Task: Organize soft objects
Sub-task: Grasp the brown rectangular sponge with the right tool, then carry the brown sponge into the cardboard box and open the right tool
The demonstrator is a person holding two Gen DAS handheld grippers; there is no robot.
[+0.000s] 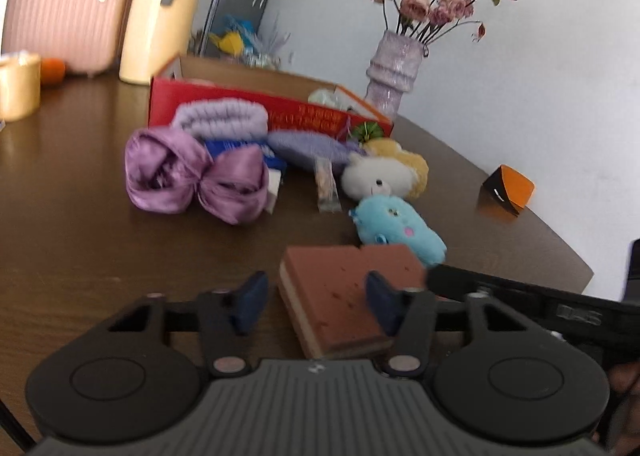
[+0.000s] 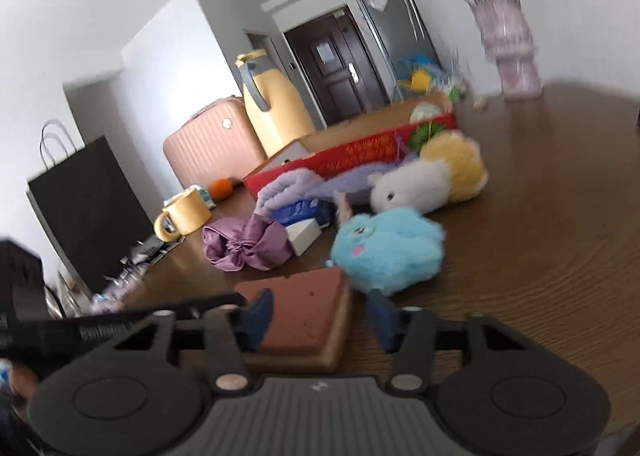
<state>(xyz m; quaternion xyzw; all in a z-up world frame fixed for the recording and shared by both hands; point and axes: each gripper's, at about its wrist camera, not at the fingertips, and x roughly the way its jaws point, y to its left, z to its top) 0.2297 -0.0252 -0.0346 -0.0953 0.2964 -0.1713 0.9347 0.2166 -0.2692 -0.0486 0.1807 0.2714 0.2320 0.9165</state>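
Note:
A sponge block [image 1: 332, 288] with a brown top and a cream layer lies on the dark wooden table [image 1: 80, 248]. My left gripper [image 1: 316, 304] straddles it; the right fingertip is at its edge and the left one stands clear, so the jaws are open. In the right wrist view the same sponge [image 2: 304, 312] sits between the fingers of my right gripper [image 2: 320, 316], with a gap on the right side, also open. Just beyond lie a blue plush toy [image 1: 396, 224], a white and yellow plush [image 1: 380, 172], a purple satin bow [image 1: 192, 176] and a lavender fuzzy band [image 1: 224, 118].
A red cardboard box [image 1: 304, 116] stands open behind the pile. Around it are a flower vase [image 1: 394, 72], a yellow jug [image 1: 160, 20], a yellow mug [image 1: 18, 88], a pink suitcase [image 1: 64, 16] and a small orange-black box [image 1: 508, 192] by the table edge. A black paper bag [image 2: 84, 208] stands left.

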